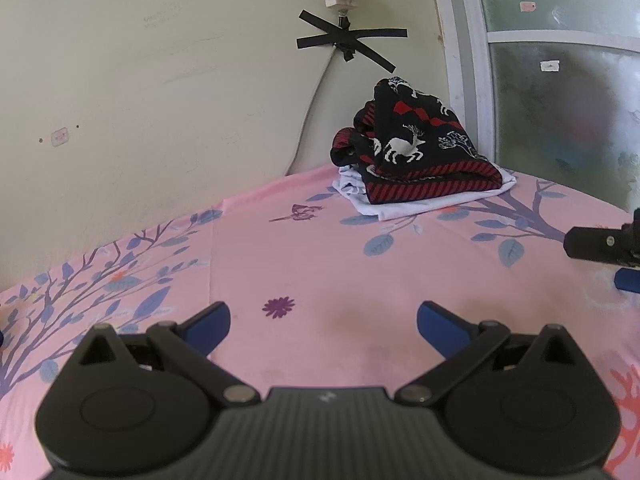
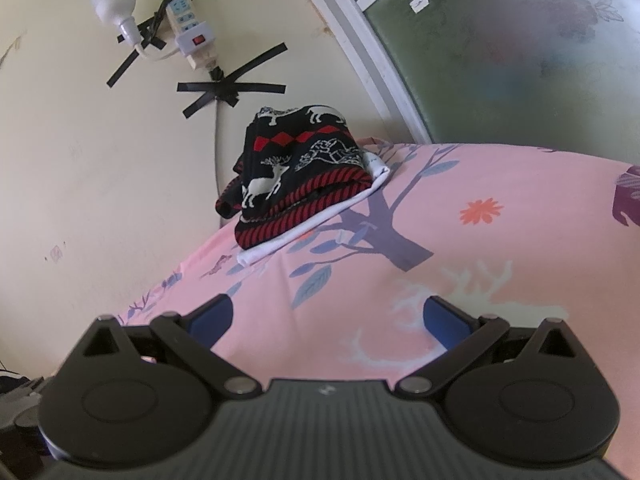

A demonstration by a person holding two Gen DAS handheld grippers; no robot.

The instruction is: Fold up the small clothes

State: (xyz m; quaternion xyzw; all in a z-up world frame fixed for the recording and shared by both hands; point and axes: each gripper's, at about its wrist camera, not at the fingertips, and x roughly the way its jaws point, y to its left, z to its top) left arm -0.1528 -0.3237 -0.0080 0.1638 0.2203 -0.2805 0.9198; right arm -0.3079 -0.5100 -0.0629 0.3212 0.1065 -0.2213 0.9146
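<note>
A folded black sweater with red stripes and white deer (image 1: 416,148) lies on top of a folded white garment (image 1: 404,204) at the far corner of the bed; both also show in the right wrist view, the sweater (image 2: 296,172) over the white garment (image 2: 320,224). My left gripper (image 1: 323,326) is open and empty, low over the pink sheet, well short of the pile. My right gripper (image 2: 328,320) is open and empty over the sheet. Part of the right gripper (image 1: 604,248) shows at the right edge of the left wrist view.
The bed has a pink floral sheet (image 1: 320,264). A cream wall (image 1: 160,100) with a taped power strip (image 2: 192,36), a bulb (image 2: 116,4) and a cable stands behind it. A frosted glass door (image 2: 520,40) stands at the right.
</note>
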